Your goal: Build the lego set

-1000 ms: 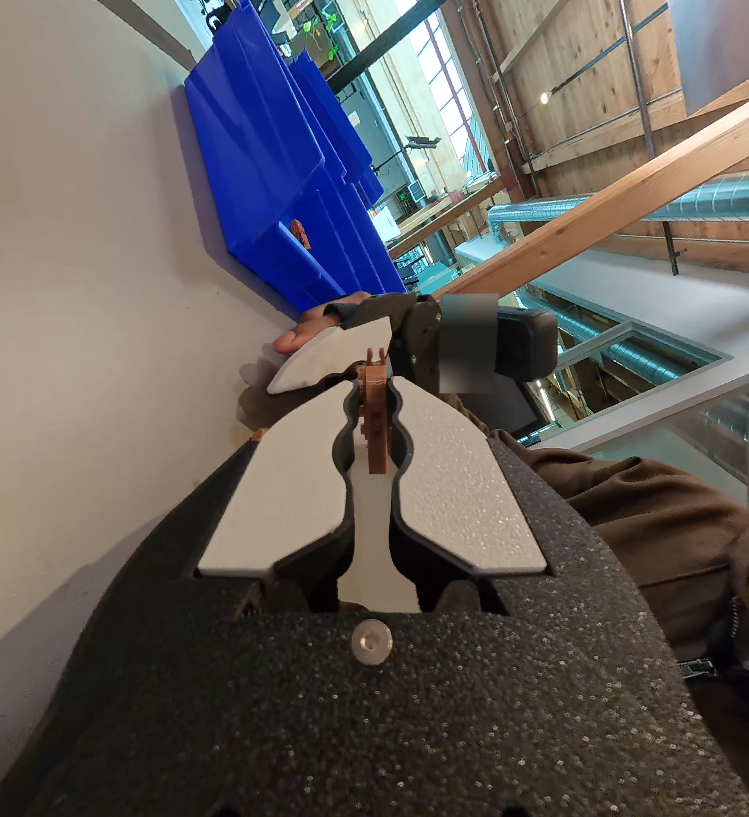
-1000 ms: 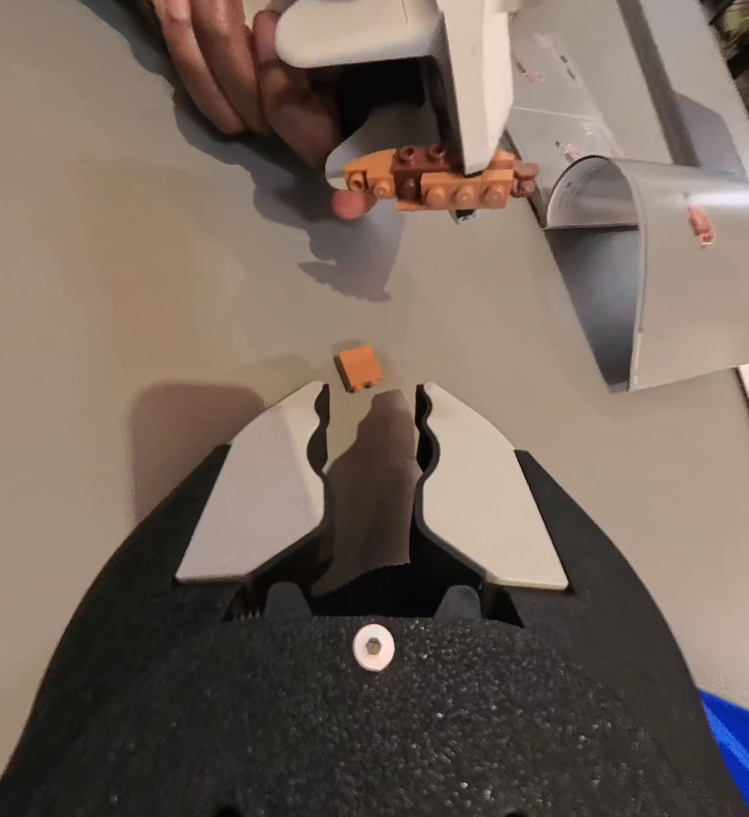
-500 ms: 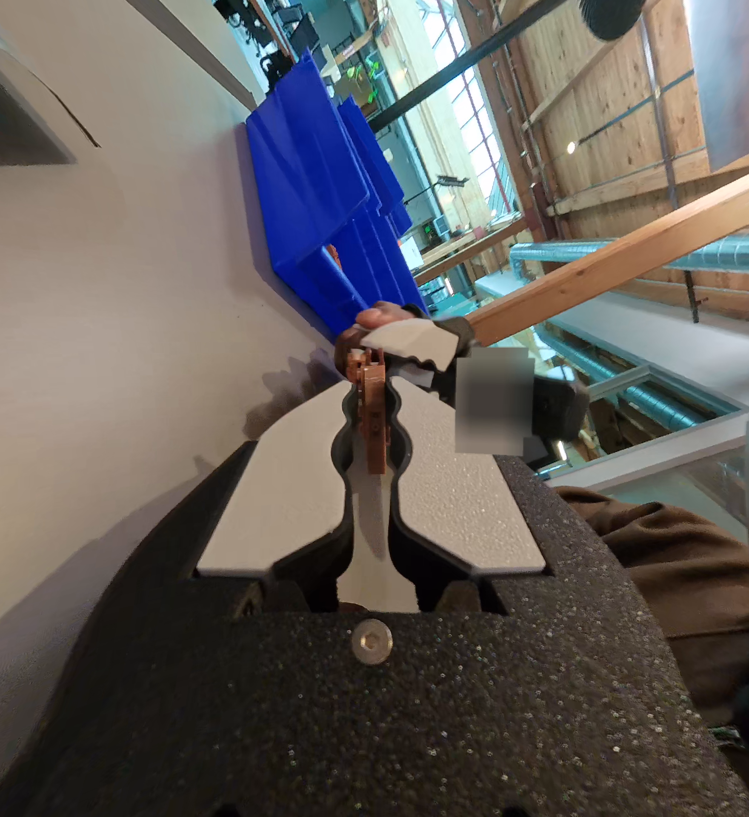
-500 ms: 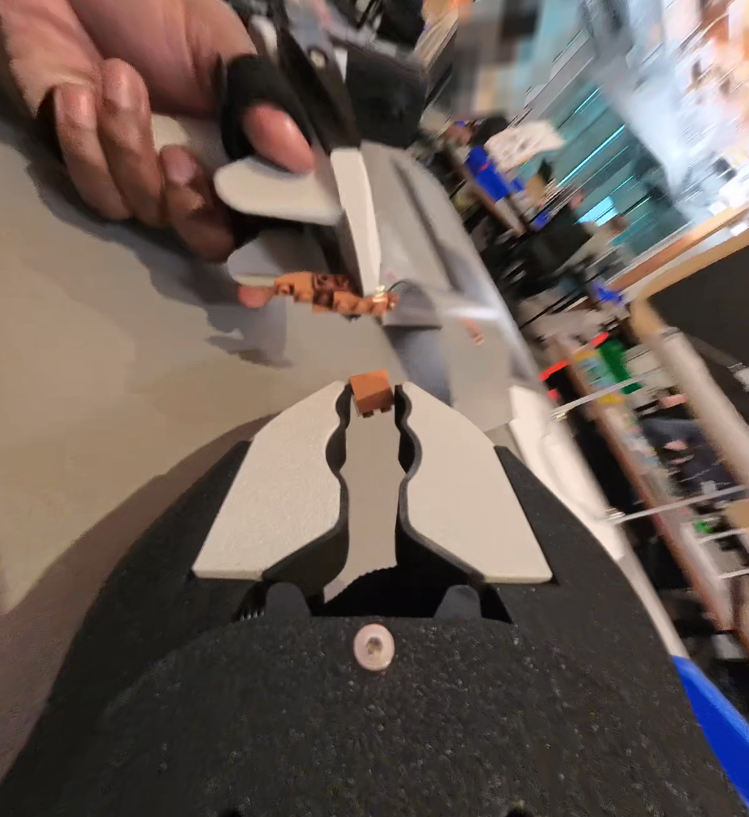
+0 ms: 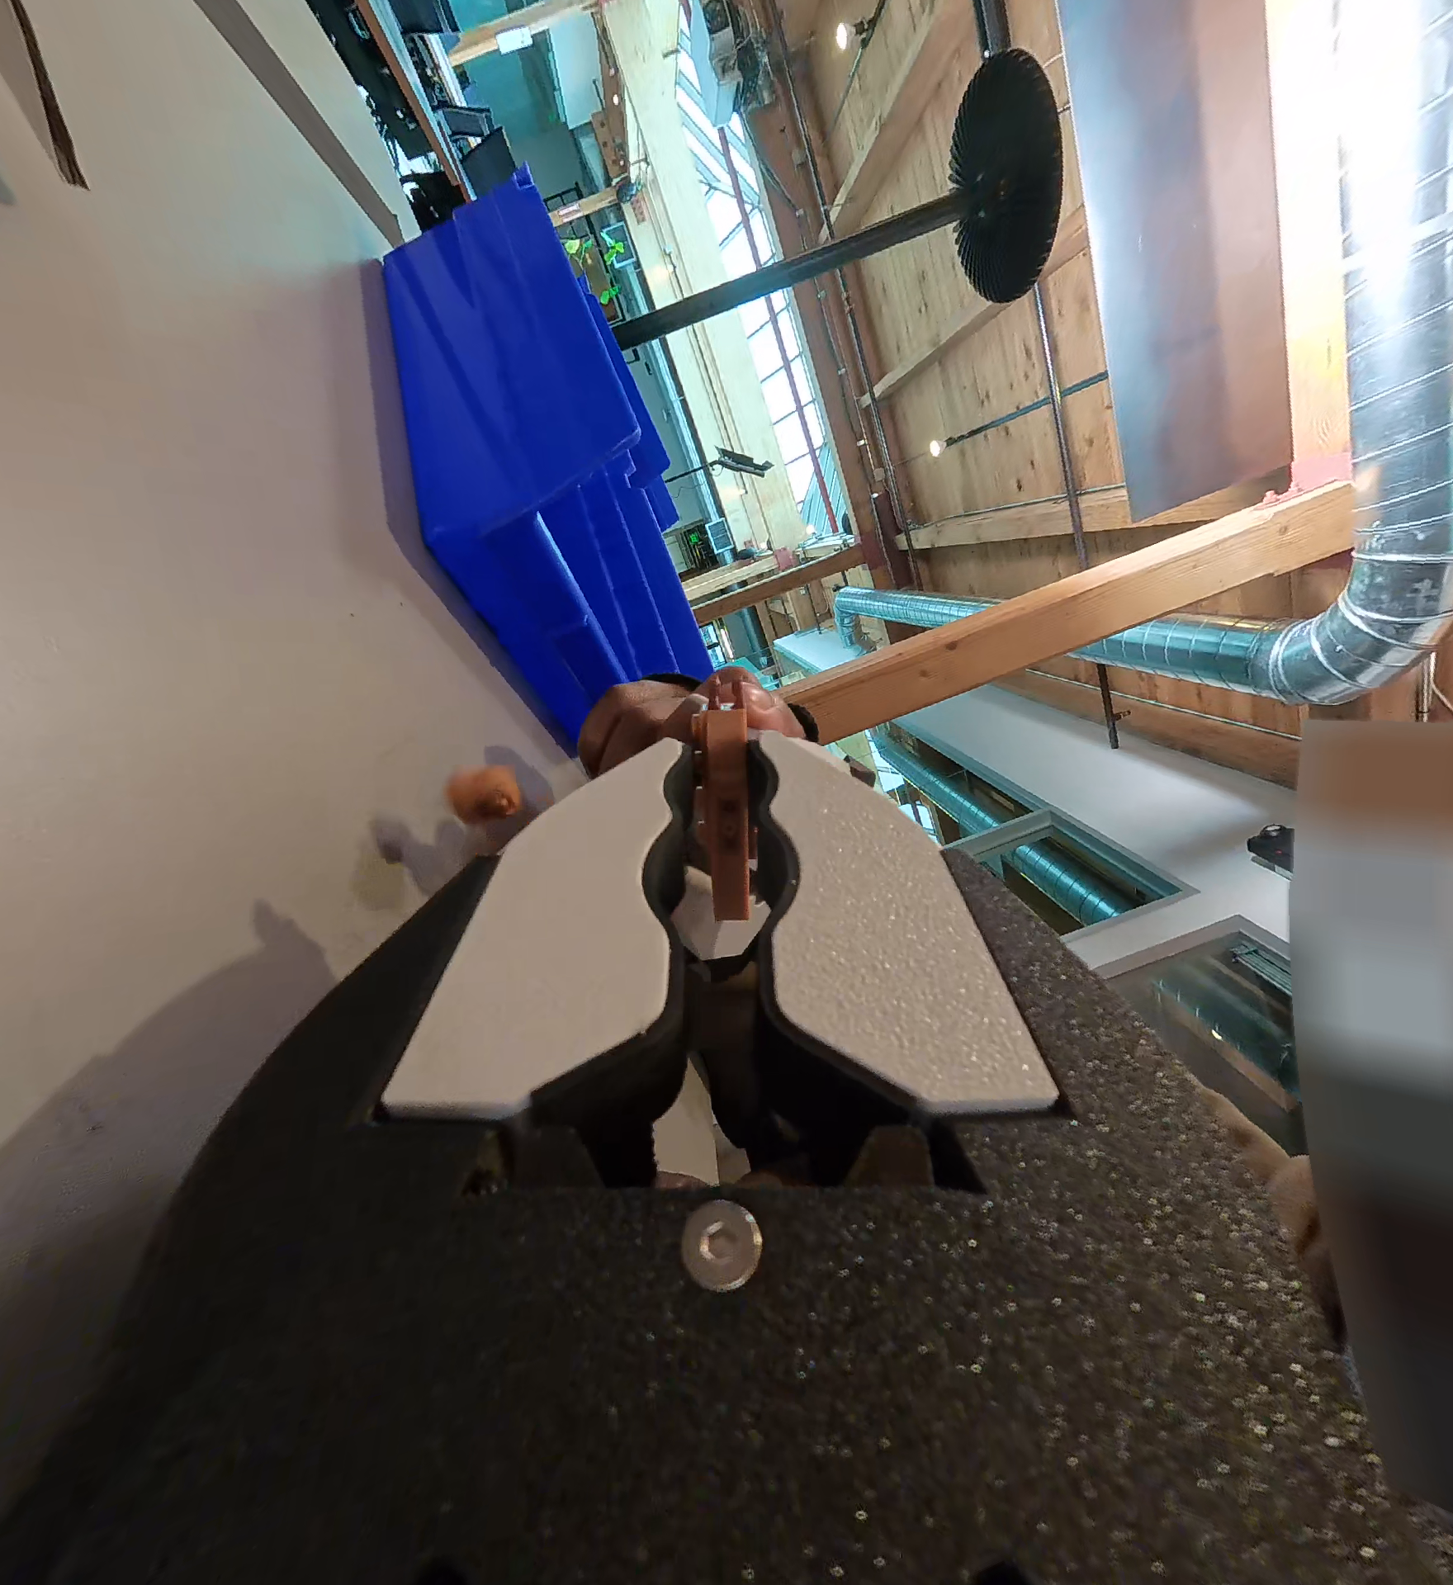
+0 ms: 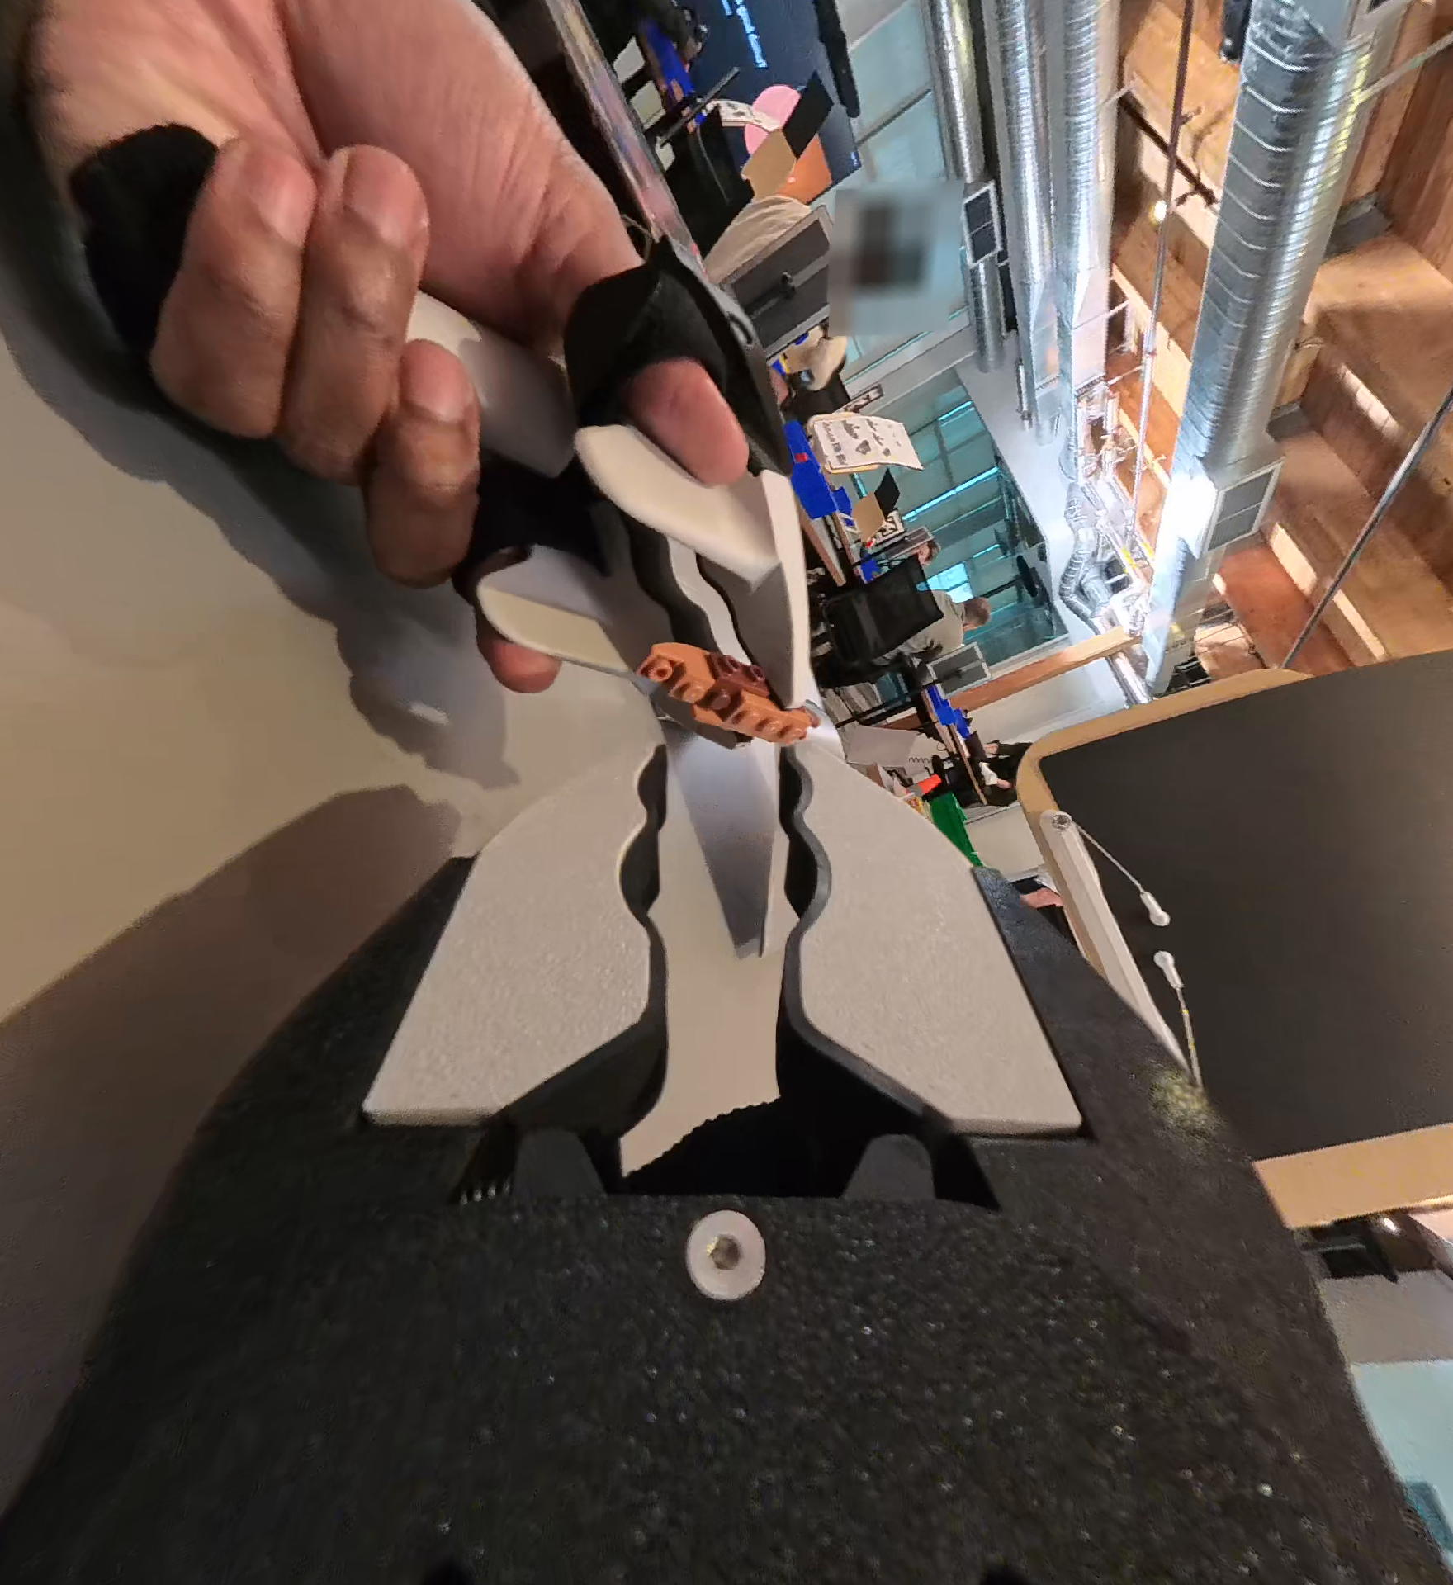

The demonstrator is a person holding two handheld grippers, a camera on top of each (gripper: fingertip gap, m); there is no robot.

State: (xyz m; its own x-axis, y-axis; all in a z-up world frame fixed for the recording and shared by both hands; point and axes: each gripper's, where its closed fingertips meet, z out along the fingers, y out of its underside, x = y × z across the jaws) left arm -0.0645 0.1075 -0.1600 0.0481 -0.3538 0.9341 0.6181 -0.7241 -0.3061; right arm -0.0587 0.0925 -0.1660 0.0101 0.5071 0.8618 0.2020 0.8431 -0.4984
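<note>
Table (image 5: 148,600) newly with loose orange brick (image 5: 483,793)

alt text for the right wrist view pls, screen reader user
A hand grips the left tongs, which pinch an orange and brown lego assembly just beyond the tips of the right tongs, whose jaws stand a little apart with nothing visible between them. A pale tabletop lies on the left, with a blurred workshop interior behind.

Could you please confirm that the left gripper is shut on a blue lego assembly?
Not quite: the lego assembly in the left gripper is orange and brown, not blue, as the right wrist view shows; the gripper is indeed shut on it.
</note>
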